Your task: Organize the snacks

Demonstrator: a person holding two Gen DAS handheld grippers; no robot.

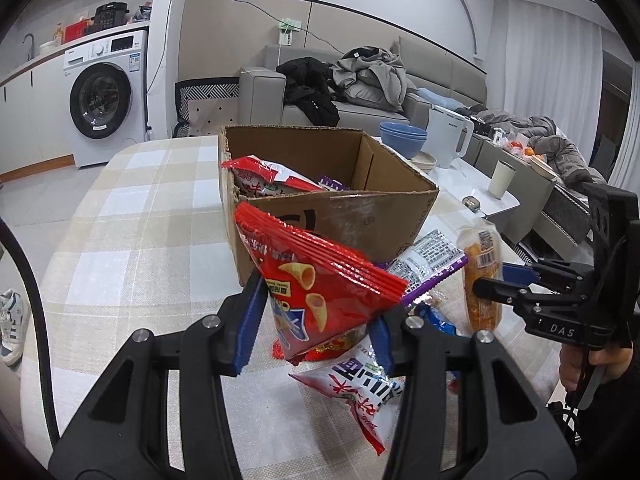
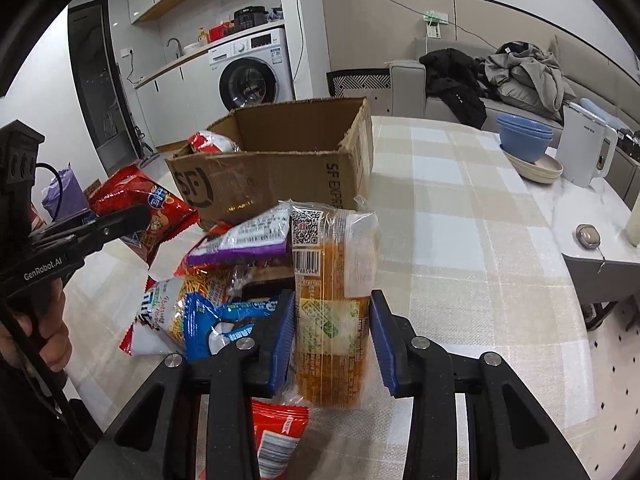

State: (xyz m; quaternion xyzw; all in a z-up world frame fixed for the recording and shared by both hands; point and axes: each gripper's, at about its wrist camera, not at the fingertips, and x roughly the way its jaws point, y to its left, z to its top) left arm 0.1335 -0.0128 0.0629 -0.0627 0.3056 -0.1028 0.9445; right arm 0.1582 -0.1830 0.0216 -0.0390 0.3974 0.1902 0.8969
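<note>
Checked tablecloth carries the cardboard box. Left gripper clamps a red chip bag just before it; only the right-wrist view shows the right gripper closed on the orange cake pack beside the snack pile.

Readable markings, placed off the right gripper:
- cardboard box ahead of it: "SF" roundel on the near face, "SF EXPR…" down the corner, rest hidden
- left gripper, off to its left: "GenRobot.AI" on the body
- orange snack packet between its fingers: QR code, barcode with digits, only "…85948" legible

From the left gripper's side, "DAS" on the right gripper's body

Snack bags: Chinese print, illegible
</note>
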